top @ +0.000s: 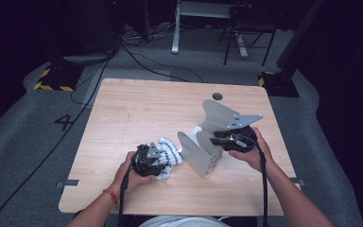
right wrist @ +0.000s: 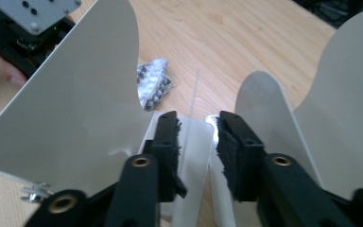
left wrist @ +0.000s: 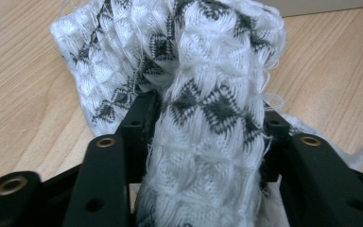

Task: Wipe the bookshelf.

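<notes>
A white knitted cloth (top: 169, 152) with a dark diamond pattern lies bunched on the wooden table (top: 132, 109), left of centre. My left gripper (top: 150, 158) is shut on it; in the left gripper view a thick fold of the cloth (left wrist: 208, 85) is pinched between the jaws of the gripper (left wrist: 208, 118). A grey metal stand (top: 196, 151) with curved upright plates sits at centre right. My right gripper (top: 220, 140) is at its right end. Its jaws (right wrist: 196, 127) stand close on either side of a thin middle plate (right wrist: 194, 142), between the tall plates (right wrist: 75, 109). Past them lie the cloth (right wrist: 153, 82) and the left gripper (right wrist: 28, 28).
A round cable hole (top: 217, 96) sits near the table's far edge. Beyond the table are a chair (top: 248, 23), a white desk leg (top: 176, 28), floor cables and a black-and-yellow striped base (top: 52, 81). The table's far left half is bare wood.
</notes>
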`<state>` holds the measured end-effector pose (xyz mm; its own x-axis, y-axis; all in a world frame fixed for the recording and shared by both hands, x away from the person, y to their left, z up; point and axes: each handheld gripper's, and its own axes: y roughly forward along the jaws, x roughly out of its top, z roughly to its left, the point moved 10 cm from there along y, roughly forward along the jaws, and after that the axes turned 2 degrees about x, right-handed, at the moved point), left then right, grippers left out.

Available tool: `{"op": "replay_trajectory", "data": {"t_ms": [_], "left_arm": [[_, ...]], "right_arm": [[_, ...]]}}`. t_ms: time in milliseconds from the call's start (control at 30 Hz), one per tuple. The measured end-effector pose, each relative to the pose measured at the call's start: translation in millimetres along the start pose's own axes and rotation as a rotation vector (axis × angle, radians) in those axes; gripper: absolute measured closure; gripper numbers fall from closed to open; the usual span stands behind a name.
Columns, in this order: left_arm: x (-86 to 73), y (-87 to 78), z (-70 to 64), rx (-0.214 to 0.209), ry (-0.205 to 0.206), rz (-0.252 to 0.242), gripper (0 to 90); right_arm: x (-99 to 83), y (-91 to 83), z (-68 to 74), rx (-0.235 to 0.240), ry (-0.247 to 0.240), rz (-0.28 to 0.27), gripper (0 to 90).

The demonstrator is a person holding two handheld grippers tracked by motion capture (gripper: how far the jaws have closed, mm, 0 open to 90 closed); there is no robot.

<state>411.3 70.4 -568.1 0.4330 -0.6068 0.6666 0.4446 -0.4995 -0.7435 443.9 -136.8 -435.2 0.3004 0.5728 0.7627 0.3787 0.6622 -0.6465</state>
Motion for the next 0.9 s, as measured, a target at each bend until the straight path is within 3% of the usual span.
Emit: {"op": "replay_trajectory", "data": {"t_ms": [267,400,500,700,900], "left_arm": [[-0.3,-1.0,3.1,0.002,0.017,0.005,62.6],[0.5,0.0,5.8,0.010,0.015,-0.002,64.7],[-0.1,-1.2,11.5,0.073,0.016,0.016,65.3],[-1.5,-9.6,17.4,0.050,-0.014,0.004,71.5],[3.0,-25.5,26.3,0.054,-0.037,-0.066,75.4]], "right_arm": [[-0.6,19.9,1.1,0.017,0.018,0.073,78.7],[0.3,24.3,2.1,0.024,0.024,0.080,84.3],[1.4,27.2,3.5,0.027,0.019,0.089,86.6],[6.2,30.8,9.6,0.062,-0.049,0.076,89.3],[6.1,28.3,20.6,0.132,-0.114,0.072,89.6]]}}
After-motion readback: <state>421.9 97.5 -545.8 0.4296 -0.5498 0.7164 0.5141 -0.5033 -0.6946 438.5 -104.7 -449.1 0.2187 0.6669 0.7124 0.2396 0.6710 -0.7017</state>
